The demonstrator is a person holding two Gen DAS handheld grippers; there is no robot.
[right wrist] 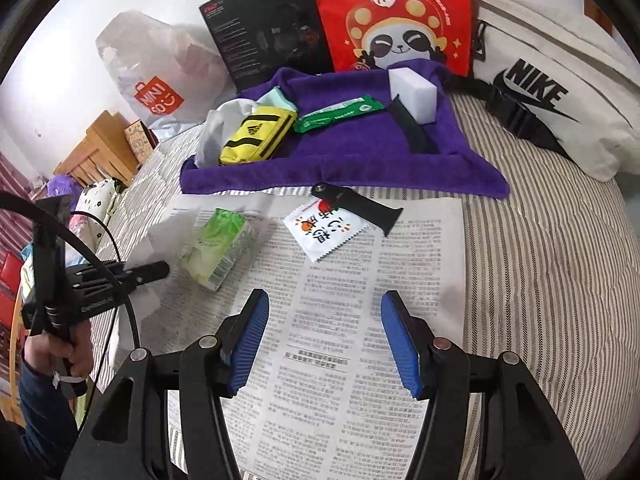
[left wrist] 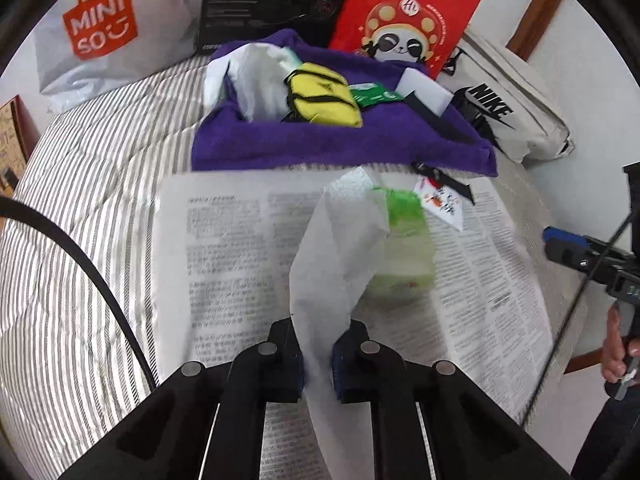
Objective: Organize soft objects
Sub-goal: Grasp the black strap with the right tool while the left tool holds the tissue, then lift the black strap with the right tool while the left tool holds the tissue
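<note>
A thin white tissue sheet (left wrist: 332,264) is pinched between the closed jaws of the left gripper (left wrist: 316,354), trailing up out of the soft green tissue pack (right wrist: 218,248) lying near the newspaper's (right wrist: 340,360) left edge on the striped bed (right wrist: 540,280). Pulling it this way probably frees the sheet for sorting. The right gripper (right wrist: 324,340) hovers over the newspaper's middle, jaws apart and empty. Sorted items already sit on the purple towel (right wrist: 340,168) beyond.

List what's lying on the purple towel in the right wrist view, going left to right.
On the purple towel: crumpled white plastic bag → yellow pouch → green packet → black strap, with the white sponge block just behind it.
</note>
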